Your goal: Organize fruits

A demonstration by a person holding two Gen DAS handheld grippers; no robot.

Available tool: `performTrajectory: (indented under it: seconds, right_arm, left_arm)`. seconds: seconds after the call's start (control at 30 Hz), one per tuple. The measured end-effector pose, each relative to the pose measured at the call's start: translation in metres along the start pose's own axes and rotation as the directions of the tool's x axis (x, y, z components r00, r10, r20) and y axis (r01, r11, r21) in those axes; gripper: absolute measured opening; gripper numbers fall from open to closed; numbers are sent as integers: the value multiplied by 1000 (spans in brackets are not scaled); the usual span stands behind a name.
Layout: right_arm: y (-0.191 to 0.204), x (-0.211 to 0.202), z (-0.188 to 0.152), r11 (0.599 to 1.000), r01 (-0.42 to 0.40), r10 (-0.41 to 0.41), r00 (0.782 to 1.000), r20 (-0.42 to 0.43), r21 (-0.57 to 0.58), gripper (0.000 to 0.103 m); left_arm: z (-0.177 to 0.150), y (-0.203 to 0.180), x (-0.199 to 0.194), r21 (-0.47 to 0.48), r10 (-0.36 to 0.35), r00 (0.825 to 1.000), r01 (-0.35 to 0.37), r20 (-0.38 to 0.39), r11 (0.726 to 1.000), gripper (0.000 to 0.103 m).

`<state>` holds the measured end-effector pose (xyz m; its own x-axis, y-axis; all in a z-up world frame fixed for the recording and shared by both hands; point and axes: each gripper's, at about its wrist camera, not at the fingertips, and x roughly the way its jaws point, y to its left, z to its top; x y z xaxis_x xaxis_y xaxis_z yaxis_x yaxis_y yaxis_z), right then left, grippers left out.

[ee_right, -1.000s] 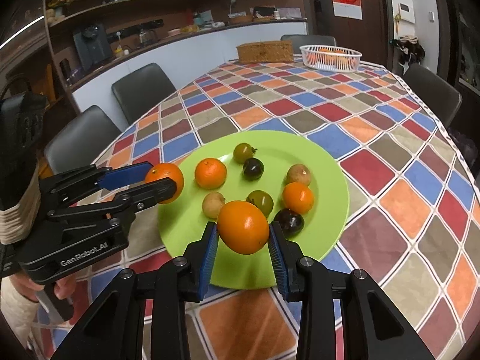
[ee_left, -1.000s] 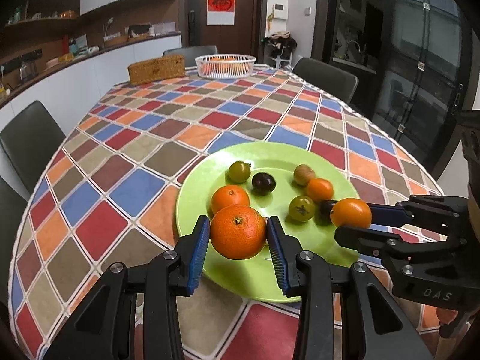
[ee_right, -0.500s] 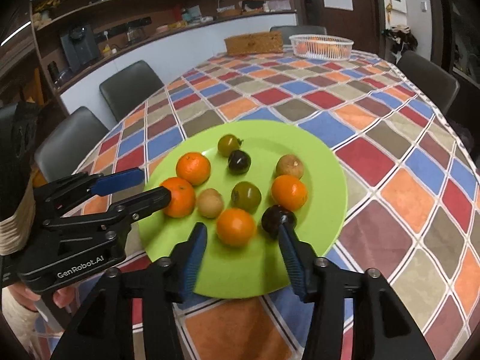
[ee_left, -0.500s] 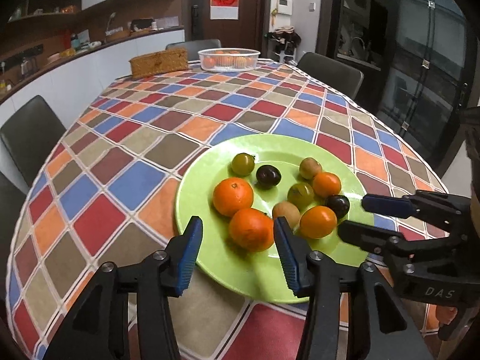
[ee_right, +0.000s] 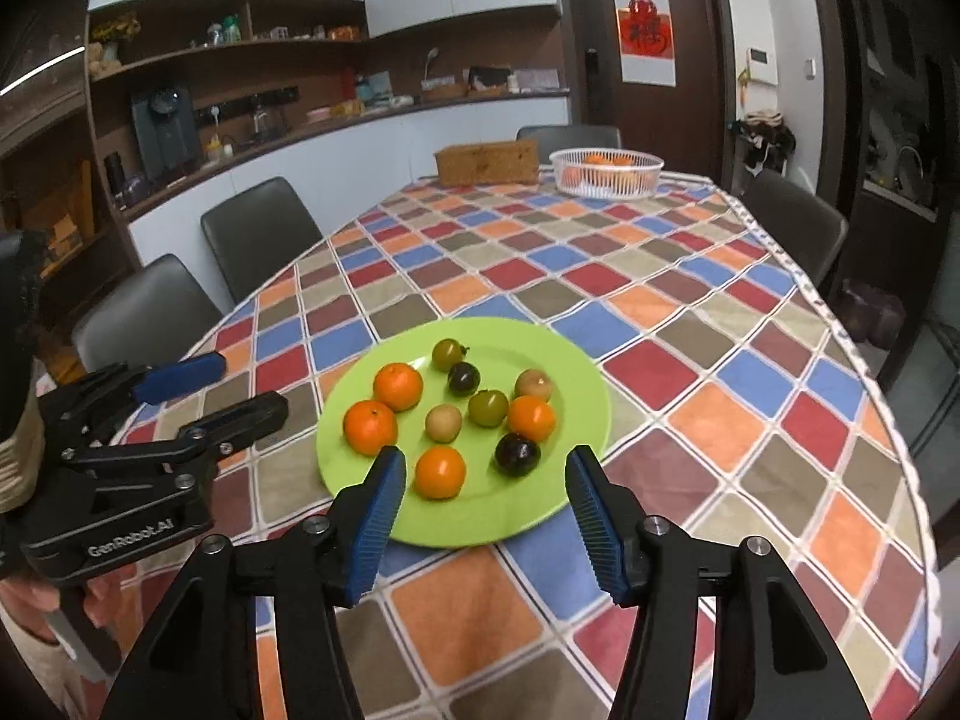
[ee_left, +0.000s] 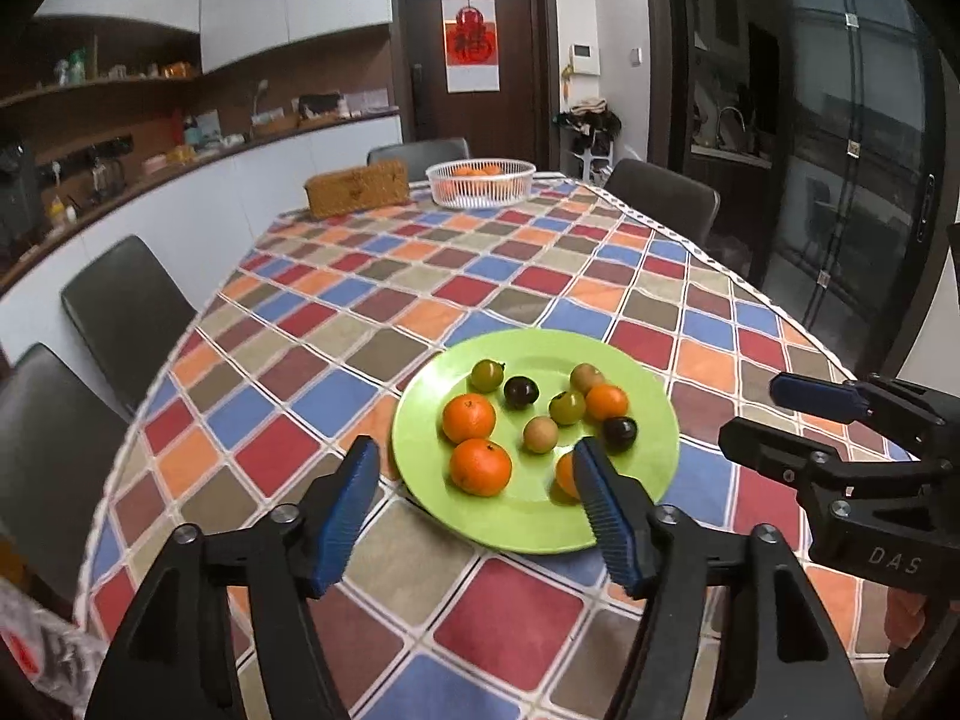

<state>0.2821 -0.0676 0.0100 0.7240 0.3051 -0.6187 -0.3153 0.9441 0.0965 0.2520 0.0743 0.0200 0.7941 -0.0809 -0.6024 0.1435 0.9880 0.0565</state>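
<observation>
A green plate [ee_left: 654,420] [ee_right: 576,372] on the checkered tablecloth holds several small fruits: oranges, green, tan and dark ones. My left gripper [ee_left: 474,501] is open and empty, raised at the plate's near edge, with an orange [ee_left: 480,467] lying beyond its fingers. My right gripper [ee_right: 483,510] is open and empty above the near rim, with another orange [ee_right: 441,471] lying on the plate beyond its fingers. Each gripper also shows in the other's view: the right one [ee_left: 774,414] and the left one [ee_right: 240,390].
A white wire basket [ee_left: 480,181] [ee_right: 606,173] of oranges and a woven box [ee_left: 357,187] [ee_right: 486,162] stand at the table's far end. Dark chairs [ee_left: 123,312] [ee_right: 258,237] line the table's sides. A counter with shelves runs along the left wall.
Both grippers opened and let go of their oranges, which now lie on the plate. Both grippers then drew back and up from the plate and opened wider.
</observation>
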Motion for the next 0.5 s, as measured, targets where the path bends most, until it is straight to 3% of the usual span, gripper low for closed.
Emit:
performTrajectory:
  seconds: [0.07, 0.33, 0.5]
  right_arm:
    - [0, -12, -3, 1000, 7, -7, 1000, 13, 1, 65]
    - [-2, -59, -21, 998, 64, -64, 997, 51, 12, 77]
    - [-2, -83, -36, 998, 64, -65, 996, 64, 16, 80]
  left_arm:
    - [-1, -3, -14, 2, 9, 1000, -9, 11, 1000, 73]
    - [-18, -16, -59, -2, 55, 997, -55, 56, 999, 88]
    - [-32, -26, -83, -29, 39, 997, -37, 74, 999, 95]
